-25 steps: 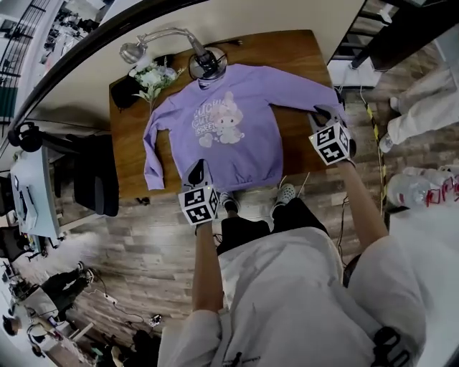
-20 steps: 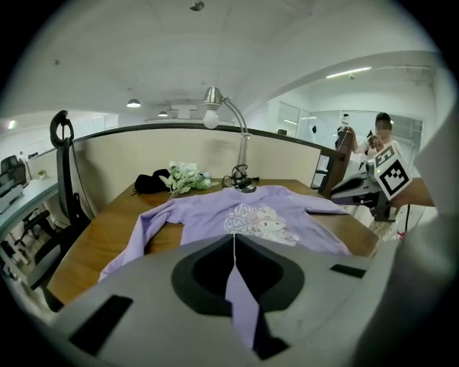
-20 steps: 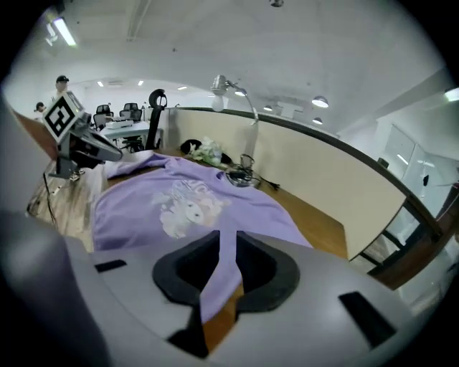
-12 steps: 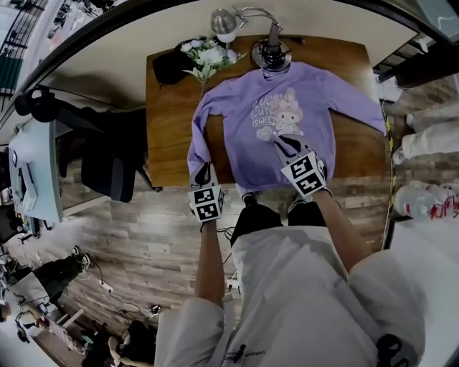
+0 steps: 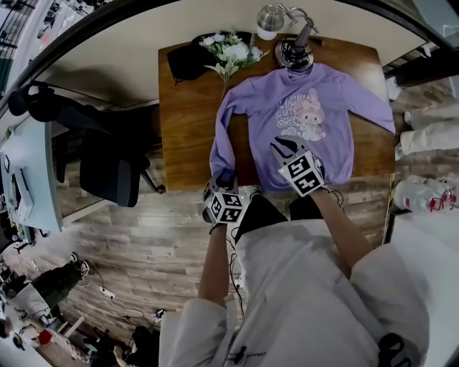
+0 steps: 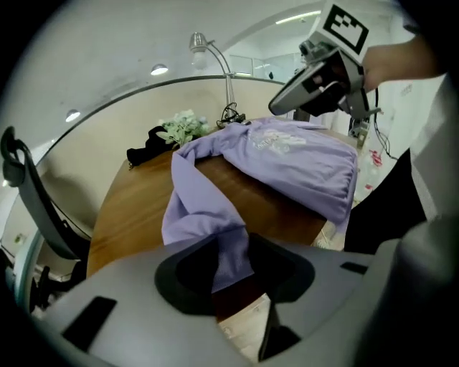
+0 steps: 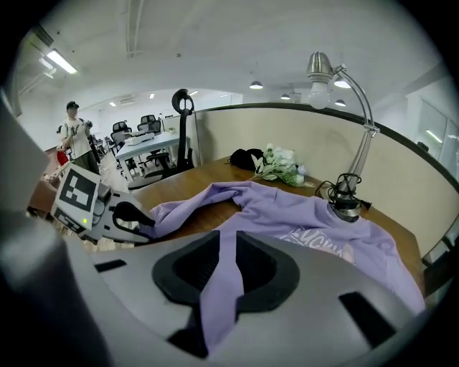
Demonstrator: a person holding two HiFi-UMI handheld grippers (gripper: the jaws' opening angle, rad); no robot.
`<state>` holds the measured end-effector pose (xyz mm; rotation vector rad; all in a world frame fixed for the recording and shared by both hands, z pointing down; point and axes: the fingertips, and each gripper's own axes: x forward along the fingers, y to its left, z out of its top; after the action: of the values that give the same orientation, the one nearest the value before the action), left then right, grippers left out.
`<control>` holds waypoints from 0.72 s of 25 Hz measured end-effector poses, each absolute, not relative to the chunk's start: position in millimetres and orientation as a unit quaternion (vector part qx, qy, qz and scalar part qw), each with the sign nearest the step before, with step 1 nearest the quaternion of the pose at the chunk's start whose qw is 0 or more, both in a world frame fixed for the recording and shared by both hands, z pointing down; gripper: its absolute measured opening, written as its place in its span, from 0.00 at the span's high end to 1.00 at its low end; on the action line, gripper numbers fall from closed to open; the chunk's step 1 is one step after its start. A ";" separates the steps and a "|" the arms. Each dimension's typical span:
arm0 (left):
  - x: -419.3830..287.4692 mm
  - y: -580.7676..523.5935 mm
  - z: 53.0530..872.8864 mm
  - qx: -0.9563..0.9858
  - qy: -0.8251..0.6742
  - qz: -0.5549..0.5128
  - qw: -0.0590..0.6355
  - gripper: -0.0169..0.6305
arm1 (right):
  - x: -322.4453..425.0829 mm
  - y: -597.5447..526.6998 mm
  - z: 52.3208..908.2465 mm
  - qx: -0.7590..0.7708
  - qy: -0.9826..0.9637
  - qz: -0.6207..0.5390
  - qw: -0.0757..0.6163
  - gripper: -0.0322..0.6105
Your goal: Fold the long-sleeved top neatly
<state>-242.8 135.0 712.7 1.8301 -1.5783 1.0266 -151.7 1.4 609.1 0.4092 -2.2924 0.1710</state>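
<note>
The purple top (image 5: 333, 143) lay spread on the tabletop (image 5: 185, 115). The left gripper (image 5: 223, 180) was opening its jaws around the left sleeve (image 5: 219, 147) cuff at the near edge; the right gripper (image 5: 282, 146) pinched top fabric between narrow jaws

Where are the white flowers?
In the head view, the flowers lie at the table's far edge, left of the lamp, beside a black item and just beyond the purple top.
</note>
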 end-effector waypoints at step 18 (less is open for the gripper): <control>-494.0 102.0 570.1 0.633 -0.705 0.209 0.242 0.90 | -213.3 3.9 604.0 0.149 -0.900 0.056 0.405 0.83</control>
<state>-494.0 102.0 570.1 1.7307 -1.9258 0.5721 -213.3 3.9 604.0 0.3758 -2.2719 0.1402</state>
